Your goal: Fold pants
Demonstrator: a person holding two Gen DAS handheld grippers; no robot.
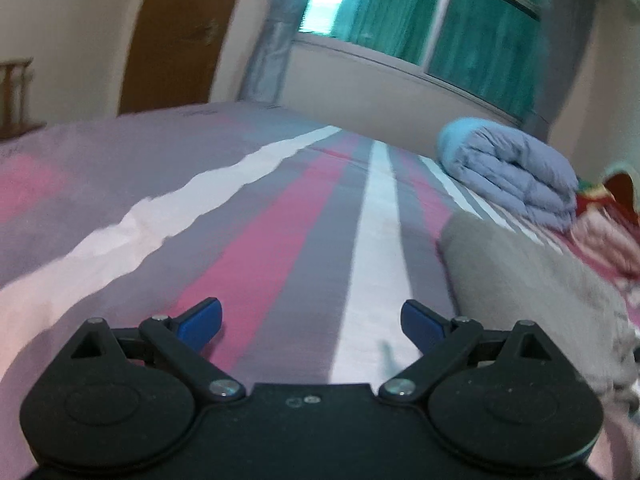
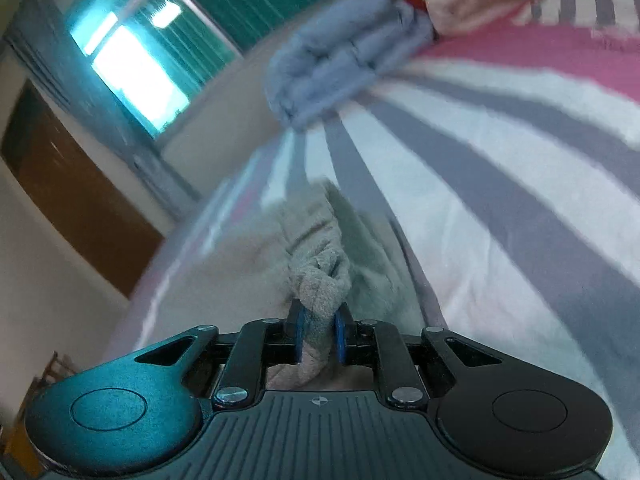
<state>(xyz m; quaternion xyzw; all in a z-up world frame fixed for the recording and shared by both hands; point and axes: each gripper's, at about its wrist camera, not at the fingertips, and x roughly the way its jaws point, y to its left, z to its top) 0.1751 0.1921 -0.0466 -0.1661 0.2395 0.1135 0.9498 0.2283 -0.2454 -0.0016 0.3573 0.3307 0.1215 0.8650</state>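
Right tongs pinching bunched gray pants, rest trailing over striped bedsheet. Left tongs gaping wide, holding nothing, pants lying to its right. Fabric looking soft, light, floppy; grabbing flat edge likely working best.

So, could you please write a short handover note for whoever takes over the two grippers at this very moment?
Right gripper: shut on a bunched fold of the grey pants.
Left gripper: open, holding nothing, over the striped bedsheet, with the pants off to its right.
Also on the bed: a folded blue quilt at the far side, apart from the pants.
Done: one grasp taken. No neat fold shows; the cloth looks crumpled.
Left: probably bring the left gripper onto the pants, spread them flat, then fold.
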